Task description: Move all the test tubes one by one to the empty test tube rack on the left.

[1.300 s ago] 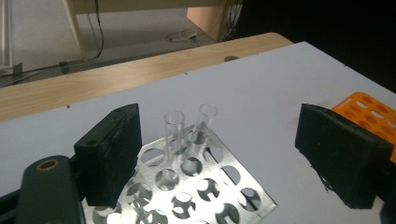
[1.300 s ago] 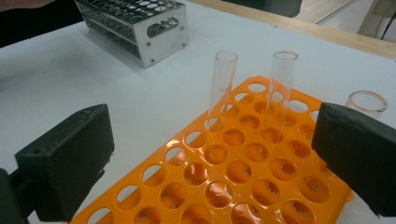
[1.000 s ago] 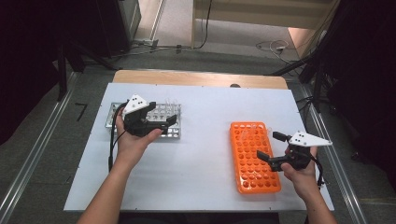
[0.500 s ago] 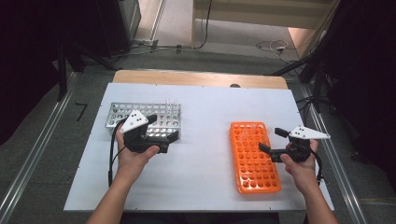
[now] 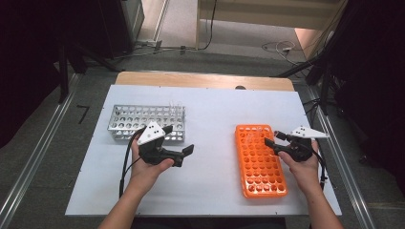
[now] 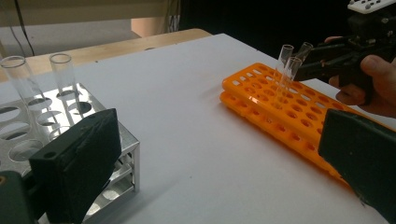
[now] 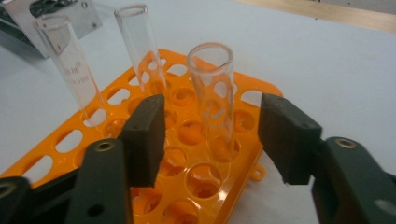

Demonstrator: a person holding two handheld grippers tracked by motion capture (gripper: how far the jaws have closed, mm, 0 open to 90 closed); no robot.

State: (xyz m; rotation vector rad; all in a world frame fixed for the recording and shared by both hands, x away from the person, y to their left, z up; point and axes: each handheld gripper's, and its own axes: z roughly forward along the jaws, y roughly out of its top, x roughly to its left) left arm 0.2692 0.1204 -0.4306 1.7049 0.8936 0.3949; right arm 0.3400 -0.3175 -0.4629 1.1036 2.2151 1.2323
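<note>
Over orange rack (image 5: 260,162): right gripper (image 7: 212,128) fingers closing around tube (image 7: 215,100), untouched | left gripper (image 5: 180,150) lower, spread.

Through my right gripper view I can read printing on one thing alone: the clear glass test tube (image 7: 65,70) standing at the far left of the three in the orange plastic tube rack (image 7: 116,126). Small dark figures run across its wall, and the lower line reads "100"; the line above it is too faint for me to make out. I can read no other lettering.
</note>
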